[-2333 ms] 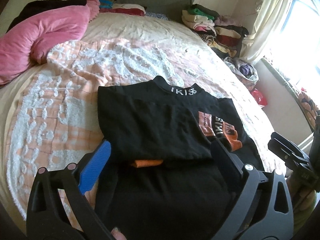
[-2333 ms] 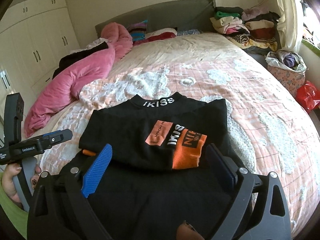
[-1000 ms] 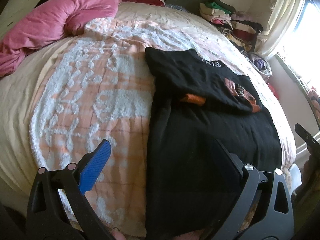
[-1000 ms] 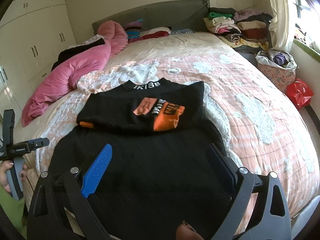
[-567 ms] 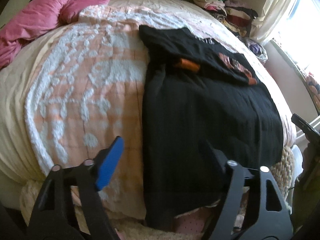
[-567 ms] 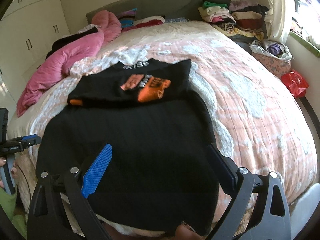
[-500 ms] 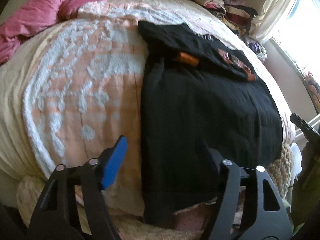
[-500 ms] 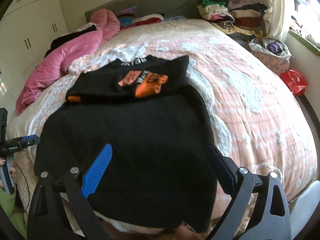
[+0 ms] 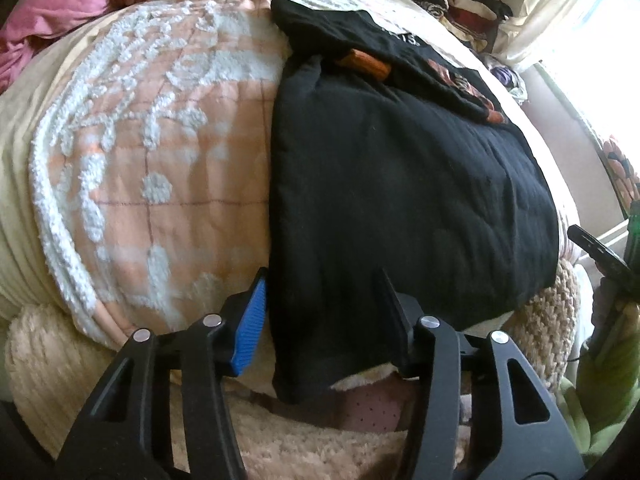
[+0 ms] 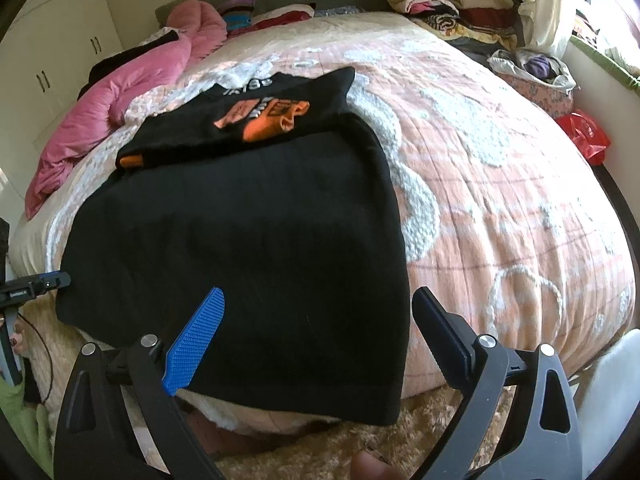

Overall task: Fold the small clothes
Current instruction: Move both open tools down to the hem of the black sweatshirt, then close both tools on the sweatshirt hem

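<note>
Over the bed's near edge, left wrist view: left gripper [image 9: 320,320] has pulled back w/ jaws apart, empty, now straddling the hem corner of the black garment [image 9: 400,184]; sleeves look folded in, hem fold prob next; right wrist view: right gripper [image 10: 316,332] open too, above hem; pink duvet [image 10: 120,100] & clothes pile [image 10: 452,0] well apart, nothing blocking.

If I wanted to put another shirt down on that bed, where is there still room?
Bare quilt lies open right of the black garment, reaching toward the bed's right edge. A narrower strip sits between the garment and the pink duvet. The headboard end is crowded with stacked clothes, and the folded black top fills the middle.
</note>
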